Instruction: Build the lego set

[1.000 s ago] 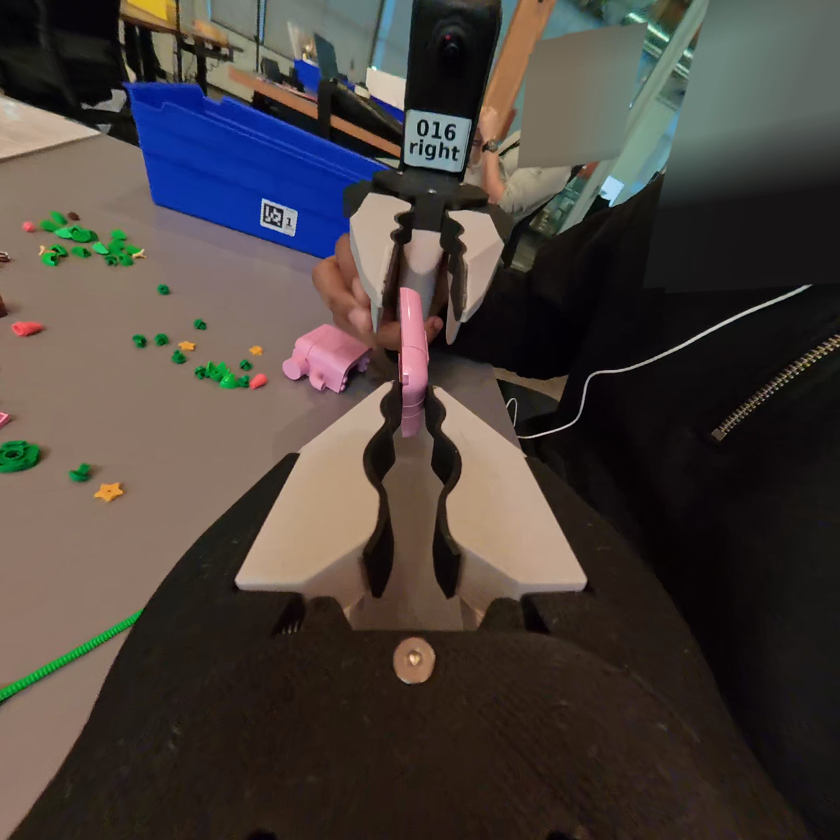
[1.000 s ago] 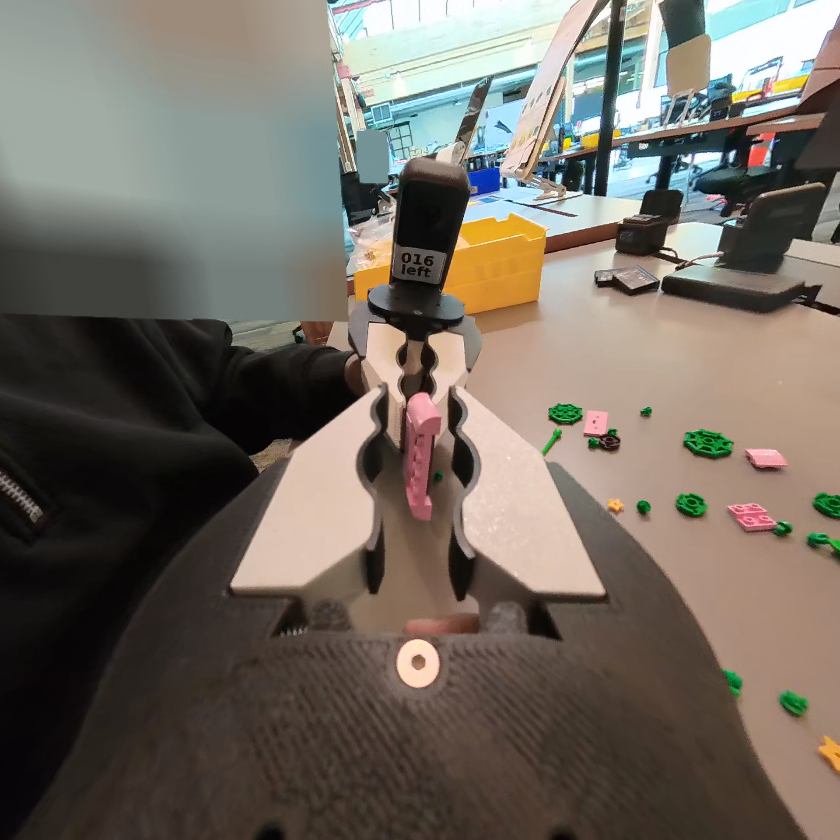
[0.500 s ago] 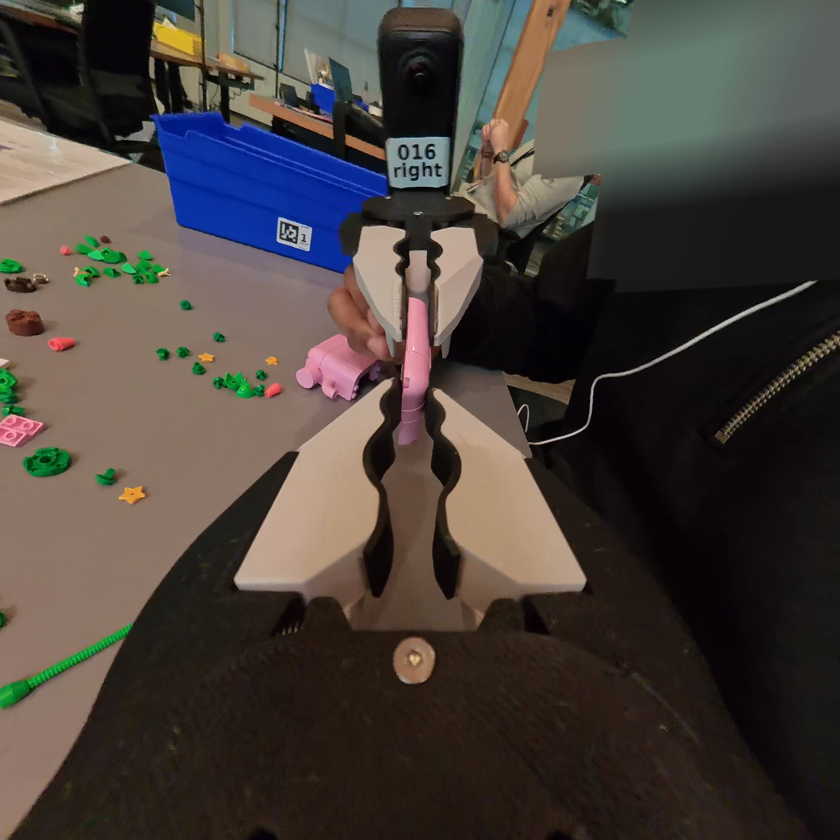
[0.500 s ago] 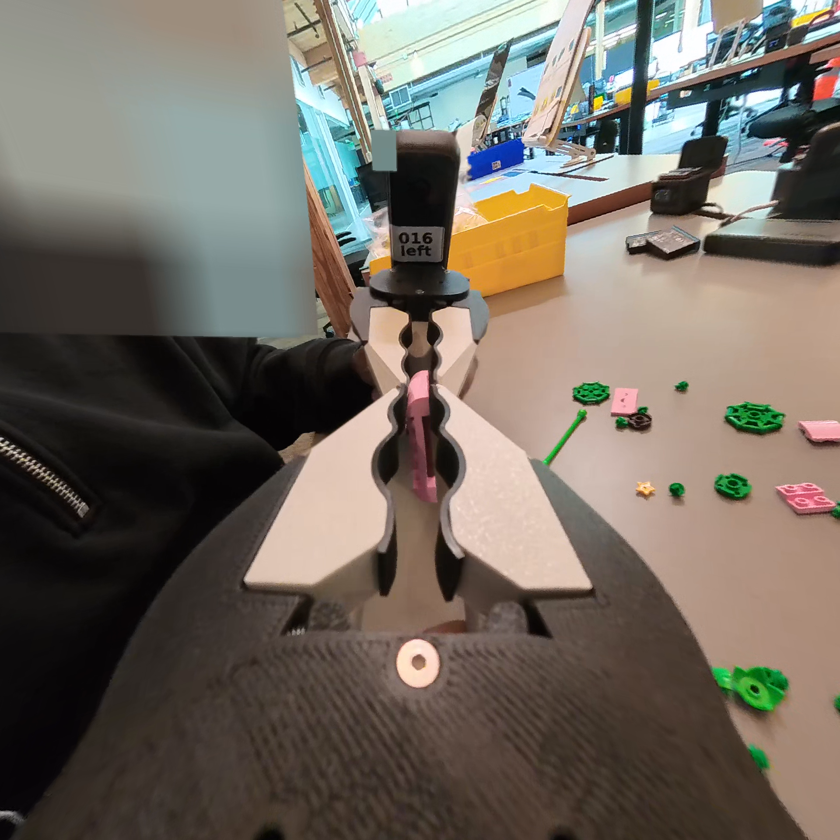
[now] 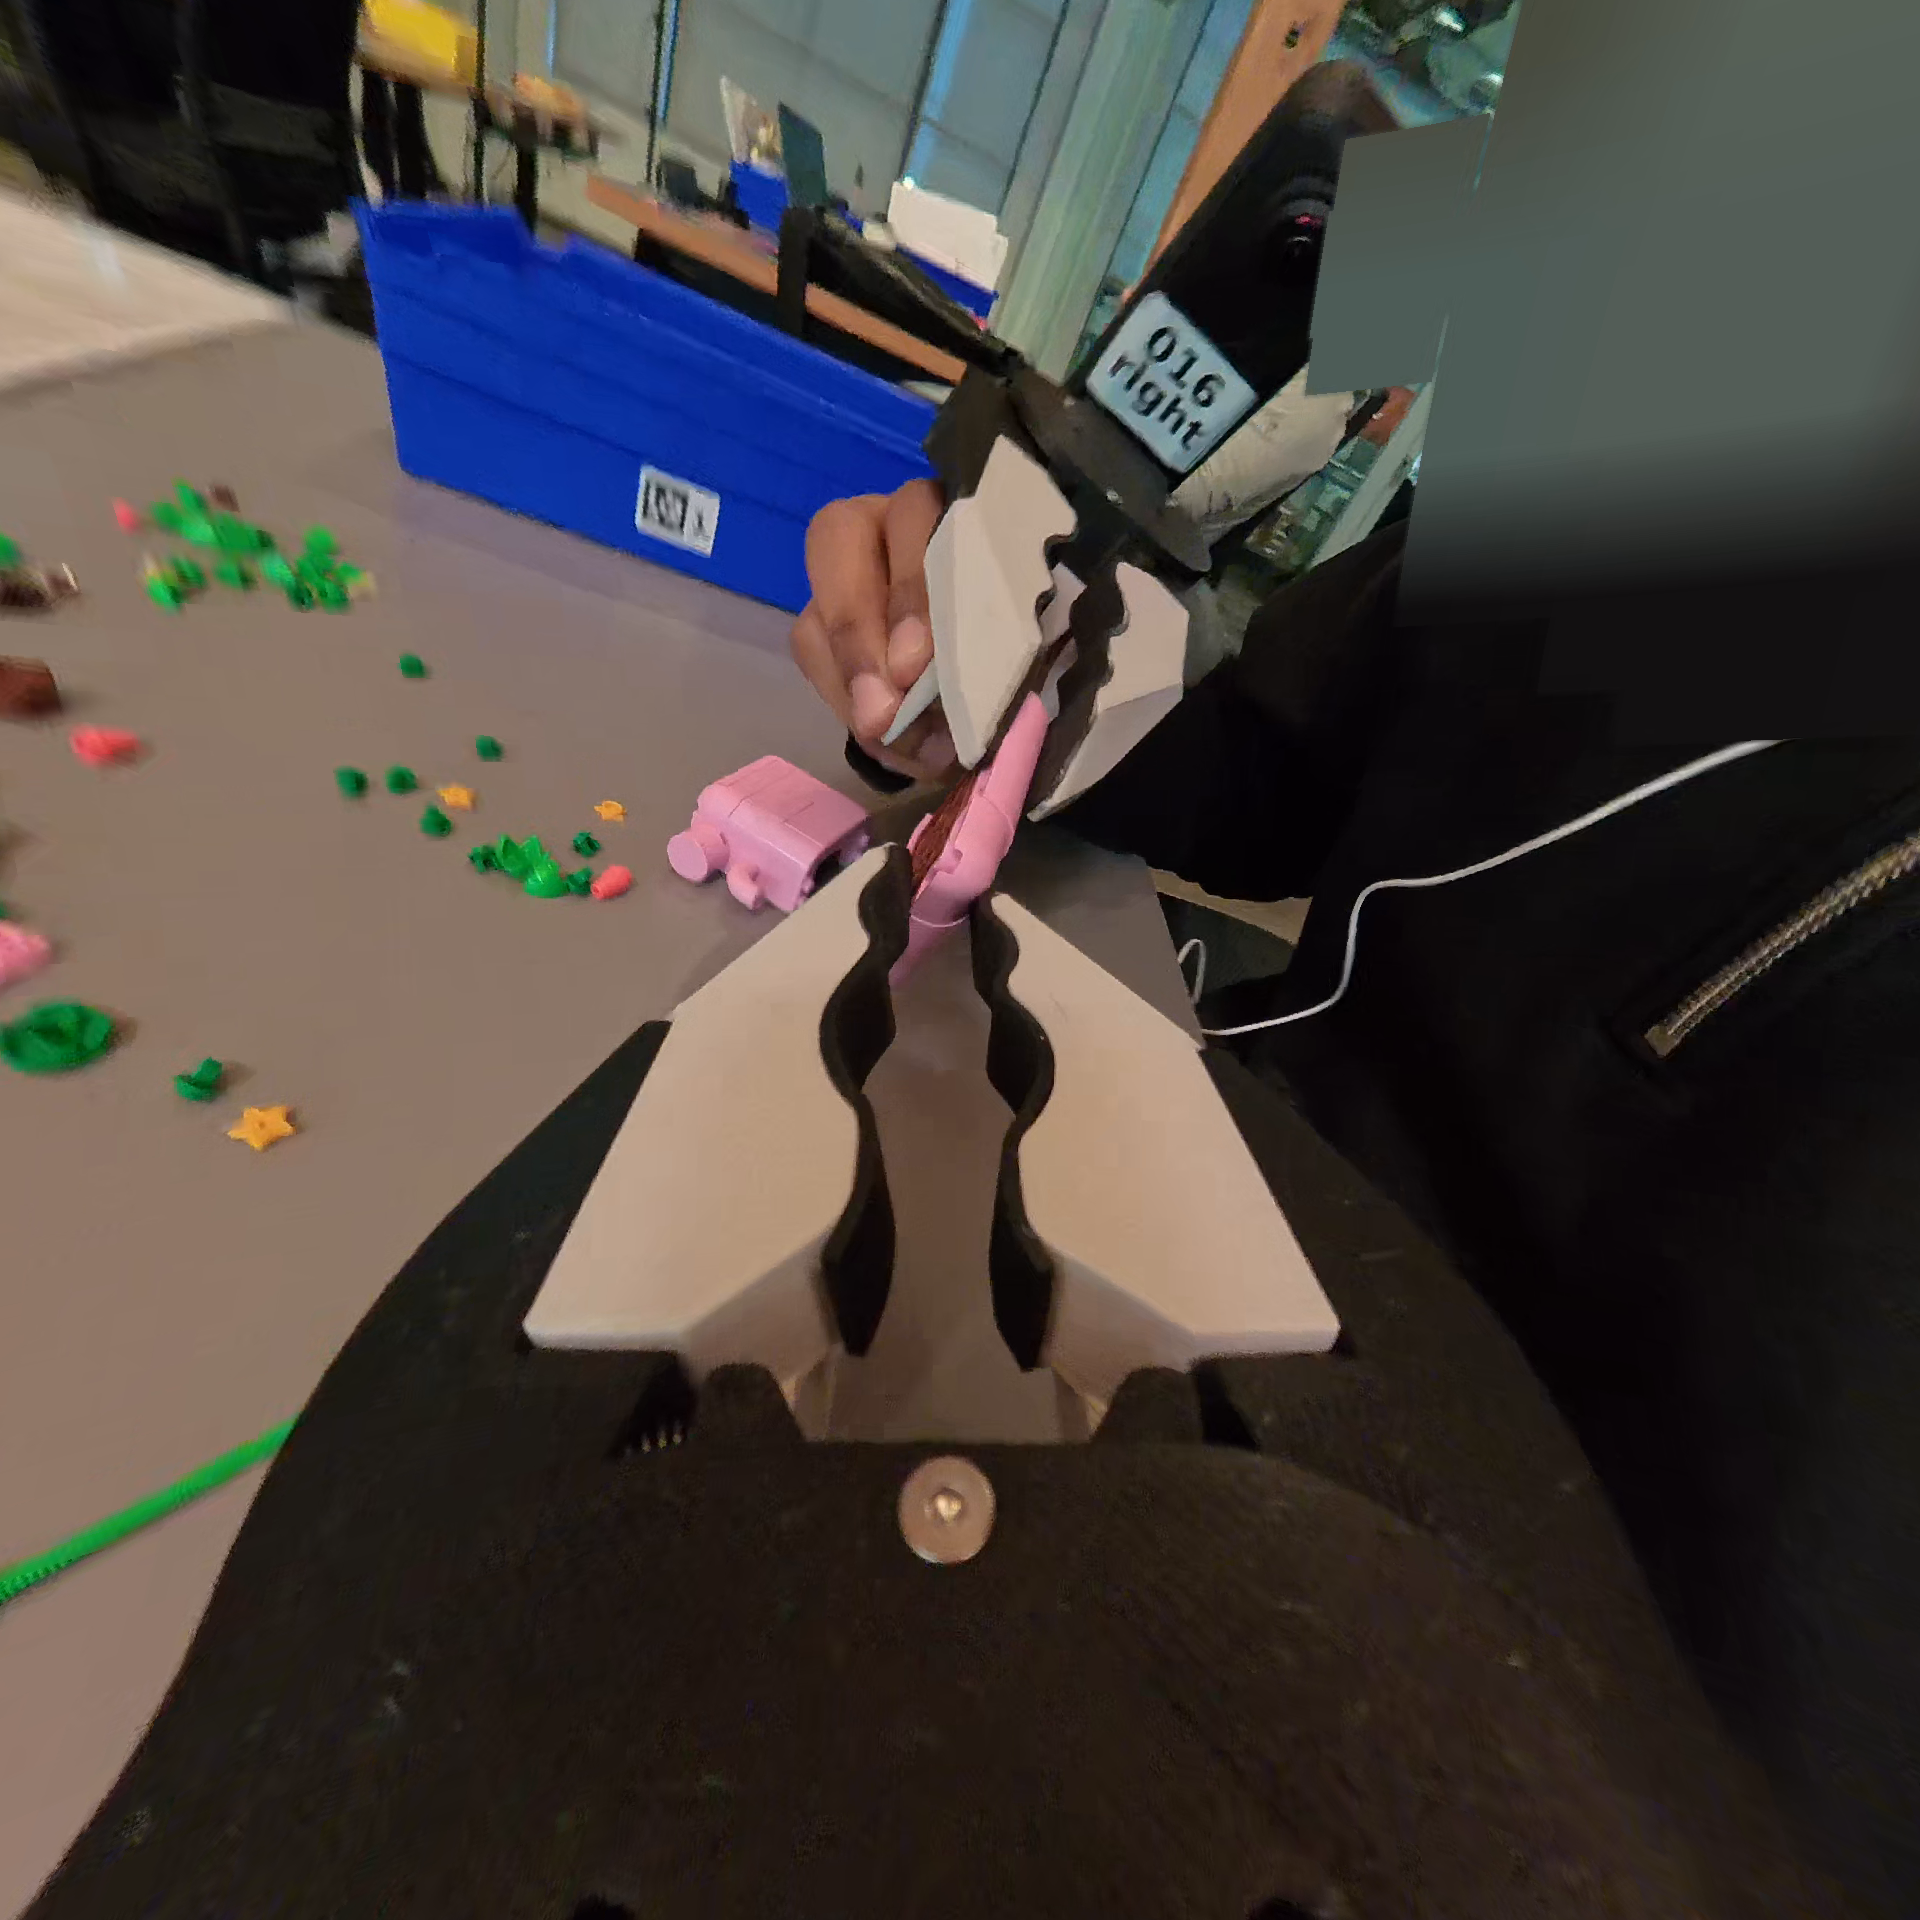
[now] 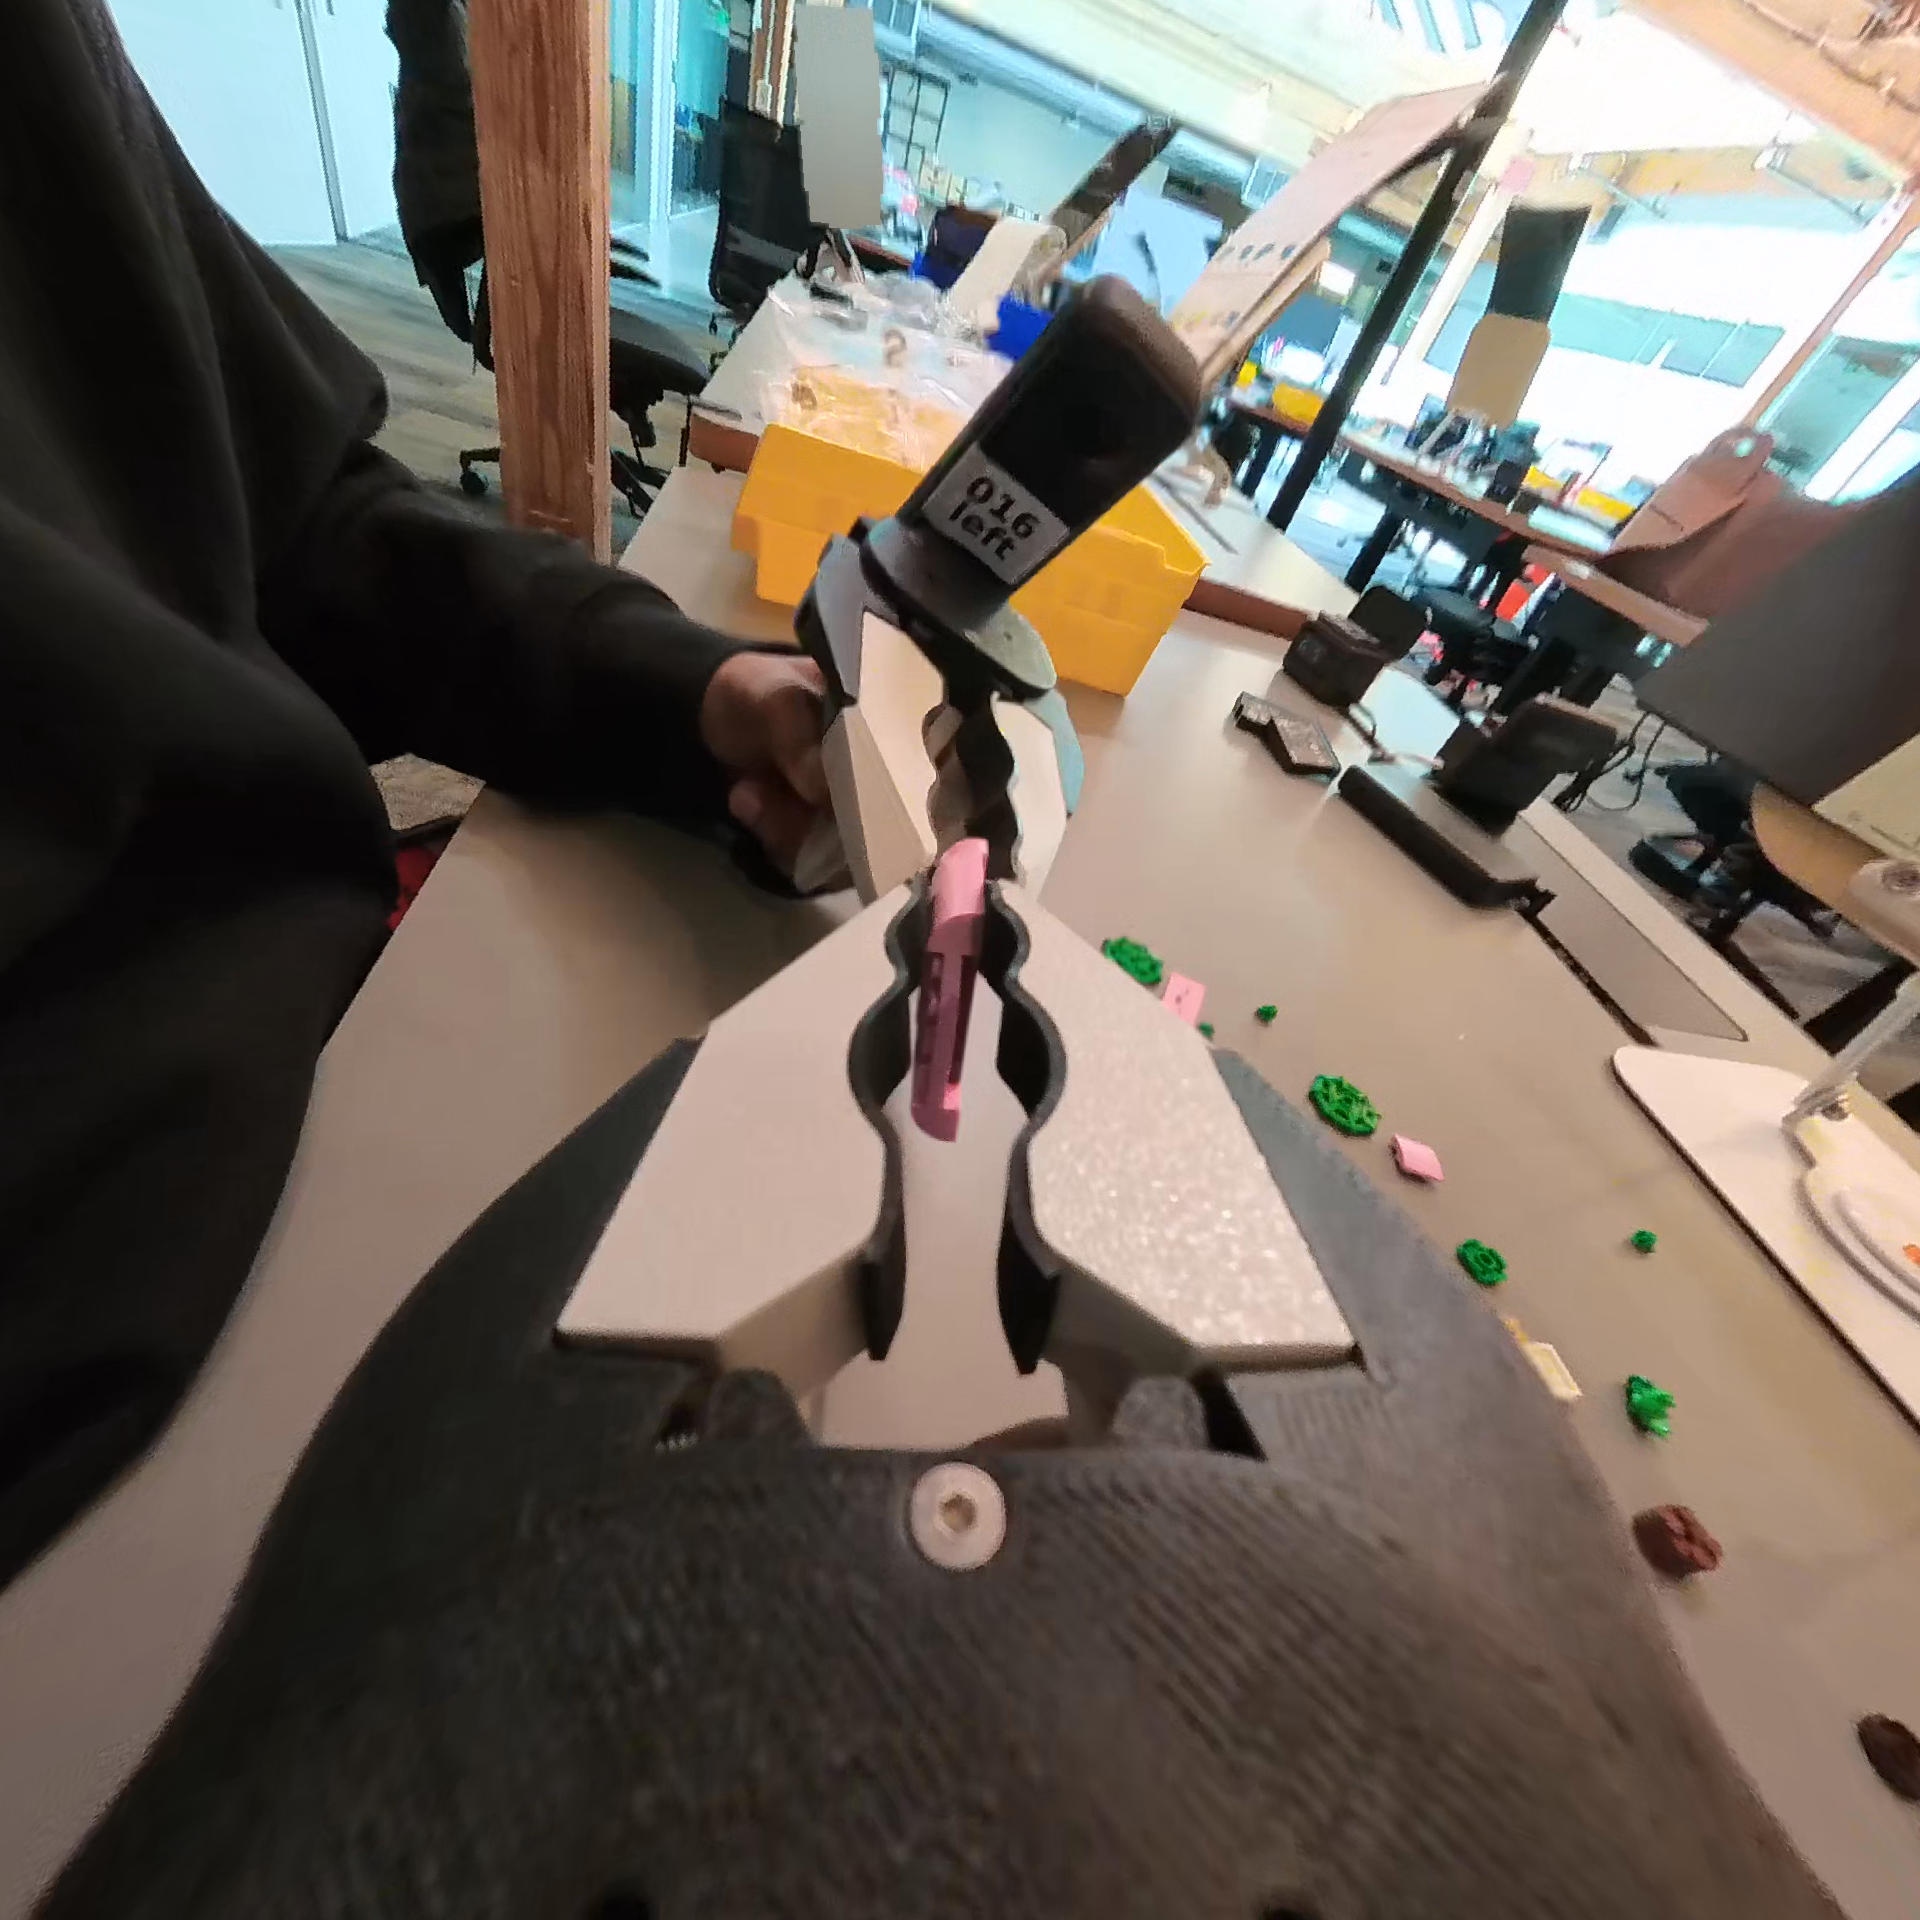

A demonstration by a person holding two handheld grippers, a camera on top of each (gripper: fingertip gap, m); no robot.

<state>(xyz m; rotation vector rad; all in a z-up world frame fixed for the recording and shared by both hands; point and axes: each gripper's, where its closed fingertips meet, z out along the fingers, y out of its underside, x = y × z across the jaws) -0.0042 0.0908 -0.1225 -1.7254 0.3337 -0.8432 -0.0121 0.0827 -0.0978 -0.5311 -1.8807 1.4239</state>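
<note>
Item 1, pink plate piece [image 5: 977, 831]: a thin flat lego part, held in the air over the near edge of the grey table [image 5: 312, 987]. In the left wrist view its long axis runs from 7 o'clock to 1 o'clock, one end at each gripper, edge-on to the camera. In the right wrist view [image 6: 948, 997] it stands nearly upright, top end tipped slightly toward 1 o'clock.

Item 2, left gripper [image 5: 933, 914]: fingers narrowed at the tips and closed on the lower end of the plate; the gap widens behind the tips.

Item 3, right gripper [image 6: 954, 940]: tips pinched on the plate's upper part, the rest of the plate hanging down between the wavy pads. In the left wrist view it comes in tilted from 1 o'clock.

Item 4, pink block assembly [image 5: 764, 831]: lies on the table just beside the left gripper's tips, at 10 o'clock from them.

Item 5, loose pieces: green bits [image 5: 525, 857], orange star [image 5: 260, 1125], scattered at 9 o'clock; green round pieces [image 6: 1343, 1103] at 3 o'clock in the right wrist view.

Item 6, blue bin [image 5: 582, 405]: at 11 o'clock, contents not visible.

Item 7, yellow bin [image 6: 831, 499]: at 12 o'clock in the right wrist view, with clear plastic bags behind or in it; cannot tell which.
</note>
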